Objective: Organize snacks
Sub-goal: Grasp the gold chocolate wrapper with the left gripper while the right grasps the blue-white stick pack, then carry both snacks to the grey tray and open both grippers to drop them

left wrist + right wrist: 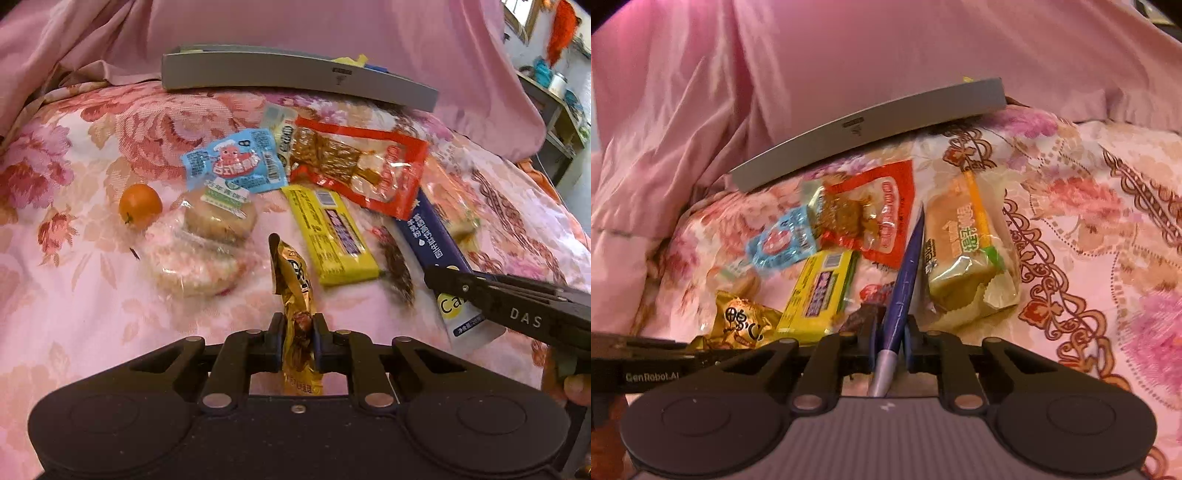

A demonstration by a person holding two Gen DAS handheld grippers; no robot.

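My left gripper (298,332) is shut on a gold snack packet (293,280), held upright above the bedspread; the packet also shows in the right wrist view (742,321). My right gripper (889,334) is shut on a long blue sachet (905,273), edge-on; it also shows in the left wrist view (432,236) under the right gripper's fingers (461,284). Loose snacks lie ahead: a yellow bar (328,232), a red meat packet (362,162), a blue packet (236,162), wrapped cakes (207,240), a small orange (140,205) and a wrapped bread (967,254).
A shallow grey tray (295,75) lies at the back of the bed, holding a few items; it also shows in the right wrist view (871,129). A pink quilt (295,26) is piled behind it. Shelves (554,99) stand at the far right beyond the bed.
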